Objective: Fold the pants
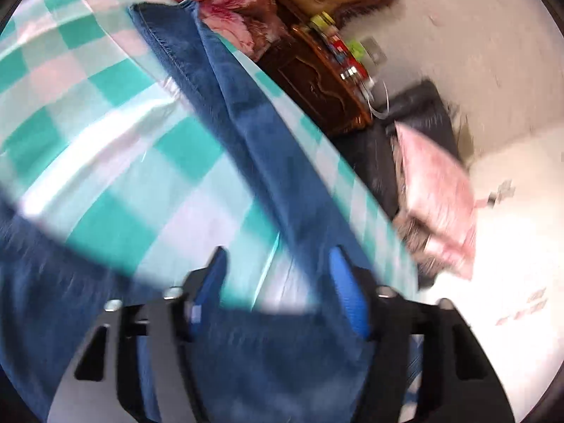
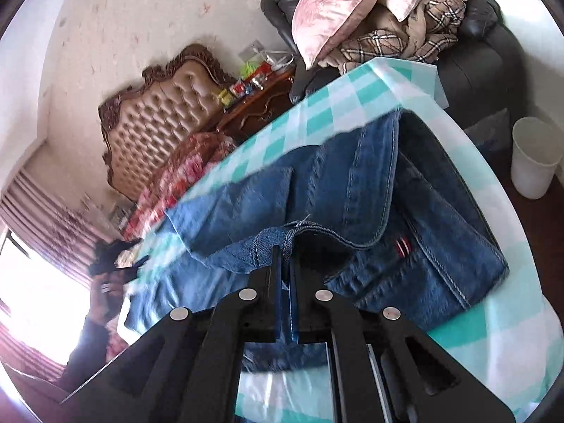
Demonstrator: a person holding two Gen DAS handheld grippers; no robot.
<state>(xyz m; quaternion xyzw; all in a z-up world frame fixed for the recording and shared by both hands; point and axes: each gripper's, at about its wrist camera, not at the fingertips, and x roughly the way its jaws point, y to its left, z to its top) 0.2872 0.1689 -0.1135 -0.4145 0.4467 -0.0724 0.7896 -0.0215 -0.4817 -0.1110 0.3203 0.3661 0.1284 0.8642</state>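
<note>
Now, on the left wrist view, we see our left gripper [image 1: 278, 264] with jaws apart, denim beneath and between them, though blur hides any contact. The jeans [image 1: 246, 134] stretch across the teal checked tablecloth [image 1: 105, 134]. Over on the right wrist view, our right gripper [image 2: 286, 246] is clamped on a hem of the jeans [image 2: 370, 190]. Only this view shows the white bin [image 2: 534, 160], its contents hidden, and the tufted headboard [image 2: 158, 120].
</note>
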